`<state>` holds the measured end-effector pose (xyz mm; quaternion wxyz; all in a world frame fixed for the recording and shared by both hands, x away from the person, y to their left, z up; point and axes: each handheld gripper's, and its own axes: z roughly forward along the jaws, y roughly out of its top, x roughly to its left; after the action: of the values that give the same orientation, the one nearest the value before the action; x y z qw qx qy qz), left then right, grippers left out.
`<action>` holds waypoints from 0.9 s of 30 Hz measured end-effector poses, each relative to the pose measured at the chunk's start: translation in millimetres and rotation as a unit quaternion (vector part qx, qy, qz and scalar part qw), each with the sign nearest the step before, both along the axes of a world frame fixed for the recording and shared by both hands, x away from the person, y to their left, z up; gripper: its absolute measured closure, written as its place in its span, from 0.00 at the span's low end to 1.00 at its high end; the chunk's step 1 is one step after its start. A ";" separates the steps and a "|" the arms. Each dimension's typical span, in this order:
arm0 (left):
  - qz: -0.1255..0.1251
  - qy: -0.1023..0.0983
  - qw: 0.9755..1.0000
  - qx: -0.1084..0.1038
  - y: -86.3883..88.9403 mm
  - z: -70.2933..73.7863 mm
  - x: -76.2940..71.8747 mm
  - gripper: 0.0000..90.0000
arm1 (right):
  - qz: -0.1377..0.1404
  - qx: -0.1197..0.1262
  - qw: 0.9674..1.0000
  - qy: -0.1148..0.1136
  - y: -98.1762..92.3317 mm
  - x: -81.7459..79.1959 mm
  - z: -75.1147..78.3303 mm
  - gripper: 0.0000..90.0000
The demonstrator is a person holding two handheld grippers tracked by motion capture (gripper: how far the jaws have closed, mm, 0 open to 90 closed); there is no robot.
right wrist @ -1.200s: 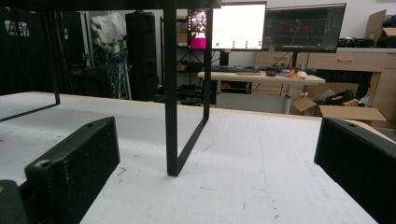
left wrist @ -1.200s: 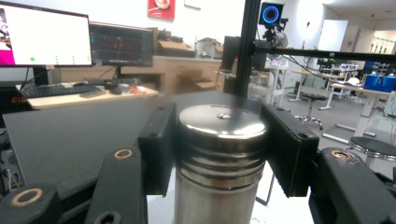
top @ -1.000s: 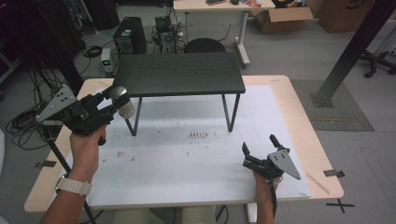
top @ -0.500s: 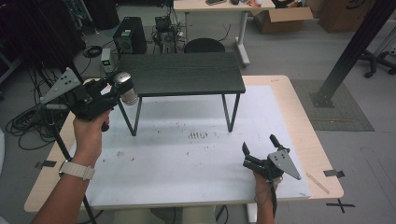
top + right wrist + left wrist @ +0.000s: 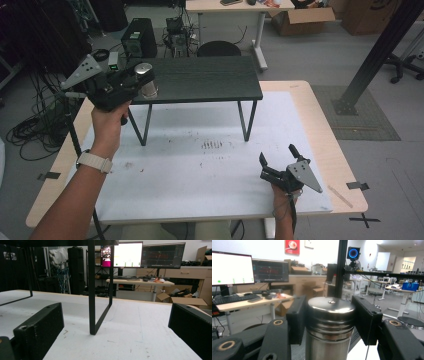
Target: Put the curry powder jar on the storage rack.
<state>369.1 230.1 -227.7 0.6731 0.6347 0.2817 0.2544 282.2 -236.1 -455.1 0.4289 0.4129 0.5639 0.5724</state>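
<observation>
In the upper left of the high view, the left gripper pinches a steel canister beside the left end of a small black table standing on the white worktop. The canister stands upright, its long axis vertical and its flat lid facing up; in the left gripper view the canister sits at centre frame, a jaw pressed on each side just below the lid. At lower right of the high view, the right gripper rests low on the worktop, jaws spread wide with nothing between them, pointing toward the table's leg.
</observation>
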 end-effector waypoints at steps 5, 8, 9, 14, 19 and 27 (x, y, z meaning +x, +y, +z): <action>-0.003 0.002 1.000 0.003 -7.5 3.1 10.3 0.54 | 0.000 0.000 1.000 0.000 -0.1 -0.1 -0.1 0.00; -0.005 0.002 1.000 0.000 -12.5 5.1 16.3 0.54 | 0.001 0.000 1.000 0.000 -0.1 -0.1 -0.1 0.00; -0.006 0.003 1.000 -0.001 -14.2 5.8 18.7 0.54 | 0.001 0.000 1.000 0.000 -0.1 -0.1 0.0 0.00; -0.009 0.003 1.000 -0.002 -25.3 9.7 31.7 0.54 | 0.001 0.000 1.000 0.000 -0.2 -0.1 0.0 0.00; -0.008 0.003 1.000 0.013 -37.2 12.5 45.4 0.54 | 0.002 0.000 1.000 -0.001 -0.2 -0.2 0.0 0.00; -0.003 0.020 1.000 0.023 -52.2 9.4 68.1 0.54 | 0.002 0.000 1.000 -0.001 -0.2 -0.2 -0.1 0.00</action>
<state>437.2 178.0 -218.4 0.6530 0.6562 0.2871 0.2462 282.0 -236.3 -455.2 0.4279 0.4112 0.5644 0.5738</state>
